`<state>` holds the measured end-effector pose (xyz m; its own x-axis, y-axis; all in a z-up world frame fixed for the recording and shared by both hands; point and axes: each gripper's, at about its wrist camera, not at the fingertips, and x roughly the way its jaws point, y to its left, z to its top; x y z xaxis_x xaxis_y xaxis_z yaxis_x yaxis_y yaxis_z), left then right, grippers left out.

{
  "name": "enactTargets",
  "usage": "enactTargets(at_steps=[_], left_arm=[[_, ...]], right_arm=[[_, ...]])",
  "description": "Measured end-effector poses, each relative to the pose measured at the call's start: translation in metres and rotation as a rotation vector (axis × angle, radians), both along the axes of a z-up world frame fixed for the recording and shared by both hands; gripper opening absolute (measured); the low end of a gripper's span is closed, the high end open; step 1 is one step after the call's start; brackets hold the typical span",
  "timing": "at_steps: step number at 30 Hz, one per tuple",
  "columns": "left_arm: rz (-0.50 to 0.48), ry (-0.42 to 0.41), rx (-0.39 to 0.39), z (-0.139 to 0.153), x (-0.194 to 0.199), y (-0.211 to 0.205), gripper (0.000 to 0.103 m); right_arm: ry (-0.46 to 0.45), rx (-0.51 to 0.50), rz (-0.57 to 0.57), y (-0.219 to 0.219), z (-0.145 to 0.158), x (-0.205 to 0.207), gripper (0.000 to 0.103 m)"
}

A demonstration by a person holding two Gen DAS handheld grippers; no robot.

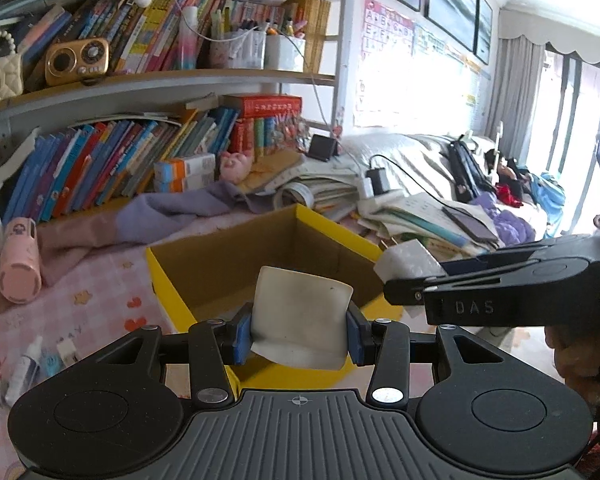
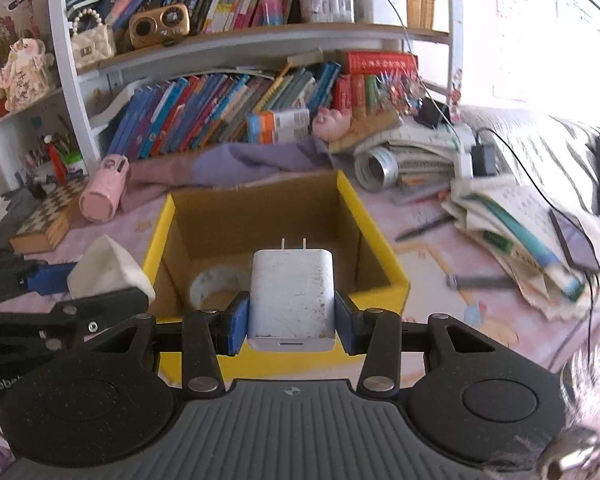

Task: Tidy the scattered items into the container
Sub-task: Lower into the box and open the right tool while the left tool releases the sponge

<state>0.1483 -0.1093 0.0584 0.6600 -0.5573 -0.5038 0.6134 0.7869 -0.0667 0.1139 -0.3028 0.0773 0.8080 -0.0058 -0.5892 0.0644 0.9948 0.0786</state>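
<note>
In the left wrist view, the pink bottle (image 1: 19,266) lies on its side at the left edge, the left gripper (image 1: 299,330) at lower centre has its blue pads pinched against a bent white card (image 1: 302,316), and the yellow box (image 1: 260,276) sits open just behind it at centre. At the right of that frame the right gripper (image 1: 410,276) reaches in over the box's right rim. In the right wrist view, the left gripper (image 2: 66,280) enters from the left edge beside the box (image 2: 276,236) with the card (image 2: 110,270), while at lower centre the right one (image 2: 291,322) is clamped on a white charger (image 2: 292,296), prongs up, above the box's near wall, a pale round object (image 2: 218,286) lying inside.
</note>
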Motion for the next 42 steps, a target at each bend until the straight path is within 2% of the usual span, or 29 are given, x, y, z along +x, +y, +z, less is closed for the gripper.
enactTargets(at_steps=[9,22,42], left_arm=[[0.060,0.017,0.031,-0.007,0.028,-0.020,0.043],[0.141,0.061,0.121,-0.032,0.056,-0.051,0.044],[0.184,0.129,0.209,-0.054,0.089,-0.070,0.046]], right_arm=[[0.026,-0.005,0.091,-0.015,-0.006,0.055,0.041],[0.128,-0.004,0.220,-0.030,-0.036,0.114,0.041],[0.243,0.004,0.290,-0.040,-0.064,0.160,0.041]])
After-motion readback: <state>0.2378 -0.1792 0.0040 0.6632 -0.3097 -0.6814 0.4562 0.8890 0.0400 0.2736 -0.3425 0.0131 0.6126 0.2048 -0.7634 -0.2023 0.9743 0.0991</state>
